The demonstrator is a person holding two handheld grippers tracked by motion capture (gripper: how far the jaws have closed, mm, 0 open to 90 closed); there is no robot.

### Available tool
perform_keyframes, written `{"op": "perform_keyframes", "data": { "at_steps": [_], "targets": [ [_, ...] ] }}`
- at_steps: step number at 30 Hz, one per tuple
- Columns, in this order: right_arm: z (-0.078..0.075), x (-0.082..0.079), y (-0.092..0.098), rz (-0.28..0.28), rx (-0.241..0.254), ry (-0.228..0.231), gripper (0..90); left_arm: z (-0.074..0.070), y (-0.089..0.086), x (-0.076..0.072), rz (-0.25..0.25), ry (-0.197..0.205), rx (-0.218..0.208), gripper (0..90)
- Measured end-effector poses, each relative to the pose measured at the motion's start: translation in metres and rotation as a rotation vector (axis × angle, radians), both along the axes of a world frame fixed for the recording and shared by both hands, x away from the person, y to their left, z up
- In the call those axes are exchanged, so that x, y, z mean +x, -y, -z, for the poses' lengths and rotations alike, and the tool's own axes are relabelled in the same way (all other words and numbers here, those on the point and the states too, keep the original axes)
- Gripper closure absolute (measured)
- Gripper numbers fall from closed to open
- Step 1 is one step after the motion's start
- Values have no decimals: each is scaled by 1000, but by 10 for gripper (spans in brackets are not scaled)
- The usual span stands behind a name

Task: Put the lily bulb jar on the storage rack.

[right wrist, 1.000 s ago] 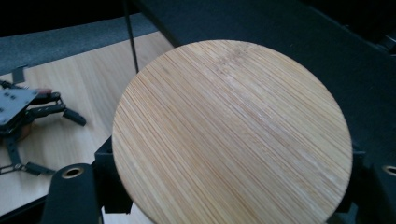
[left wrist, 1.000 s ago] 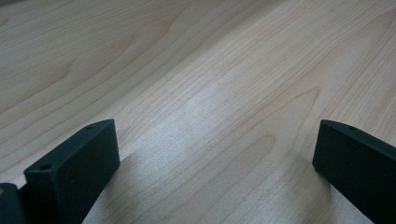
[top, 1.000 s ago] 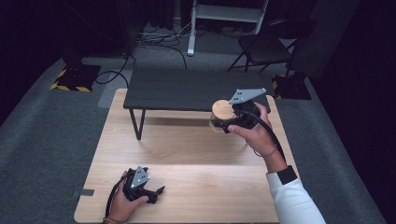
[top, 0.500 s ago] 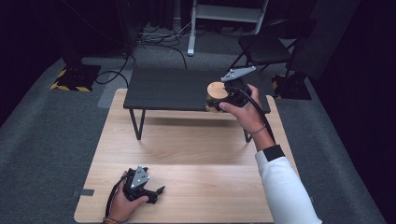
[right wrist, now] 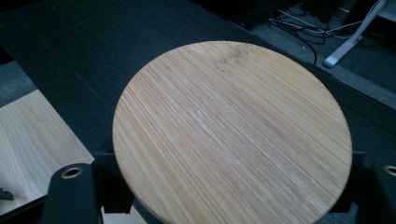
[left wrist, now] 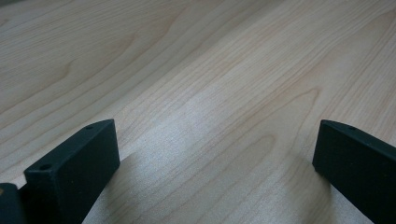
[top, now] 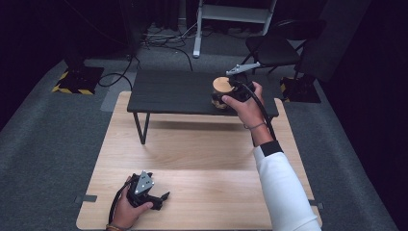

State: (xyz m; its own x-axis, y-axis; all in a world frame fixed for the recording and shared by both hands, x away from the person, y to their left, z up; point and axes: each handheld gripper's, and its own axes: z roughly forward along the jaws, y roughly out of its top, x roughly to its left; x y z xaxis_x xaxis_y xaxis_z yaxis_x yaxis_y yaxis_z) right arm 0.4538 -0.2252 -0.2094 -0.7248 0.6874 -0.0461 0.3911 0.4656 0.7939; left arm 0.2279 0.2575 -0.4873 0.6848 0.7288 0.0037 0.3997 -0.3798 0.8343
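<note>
With the right gripper (top: 230, 93) clamped on the bamboo-lidded jar (top: 222, 91) over the dark shelf's (top: 178, 92) right end, an early release could topple it, while the left gripper (top: 153, 198) rests open on the near-left table (top: 202, 159)

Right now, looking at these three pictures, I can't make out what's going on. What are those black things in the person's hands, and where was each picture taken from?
They are hand-held grippers: two-jaw pincers a person squeezes, each carrying a small camera. No robot arm is here.

The wide picture comes from a camera above the person. It shows a light wooden table with a low dark bench standing on it.

The left gripper rests on the wood near the person. Its own camera looks along its two black jaws, spread apart with bare wood between them: it is open and holds nothing.

The right gripper is over the dark bench, closed on a container with a round bamboo lid. Its camera looks down on that lid from close up.
</note>
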Motion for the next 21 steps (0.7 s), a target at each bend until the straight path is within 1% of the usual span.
{"op": "perform_keyframes", "data": {
  "at_steps": [2, 4, 5, 7, 9, 10, 11, 12, 13, 15, 18, 19, 21],
  "targets": [
    [2, 1, 2, -6, 9, 2, 244, 0, 0, 0, 0, 0, 0, 5],
    [5, 2, 4, -1, 29, -1, 242, 0, 0, 0, 0, 0, 0, 5],
    [6, 2, 5, -6, 32, 4, 228, 0, 0, 0, 0, 0, 0, 5],
    [8, 3, 7, -4, 55, -9, 205, 0, 0, 0, 0, 0, 0, 5],
    [6, 4, 6, -30, 38, -6, 135, 0, 0, 0, 0, 0, 0, 5],
    [5, 4, 5, -34, 25, -3, 107, 0, 0, 0, 0, 0, 0, 5],
    [4, 2, 3, -28, 15, 5, 105, 0, 0, 0, 0, 0, 0, 5],
    [3, -1, 5, -30, 17, 16, 104, 0, 0, 0, 0, 0, 0, 5],
    [2, -3, 8, -23, 28, 25, 97, 0, 0, 0, 0, 0, 0, 5],
    [-1, -6, 14, -10, 48, 30, 82, 0, 0, 0, 0, 0, 0, 5],
    [-5, -13, 21, -9, 46, 55, 72, 0, 0, 0, 0, 0, 0, 5],
    [-5, -17, 24, -11, 45, 76, 70, 0, 0, 0, 0, 0, 0, 5],
    [-5, -24, 30, -16, 51, 100, 70, 0, 0, 0, 0, 0, 0, 5]
  ]
}}
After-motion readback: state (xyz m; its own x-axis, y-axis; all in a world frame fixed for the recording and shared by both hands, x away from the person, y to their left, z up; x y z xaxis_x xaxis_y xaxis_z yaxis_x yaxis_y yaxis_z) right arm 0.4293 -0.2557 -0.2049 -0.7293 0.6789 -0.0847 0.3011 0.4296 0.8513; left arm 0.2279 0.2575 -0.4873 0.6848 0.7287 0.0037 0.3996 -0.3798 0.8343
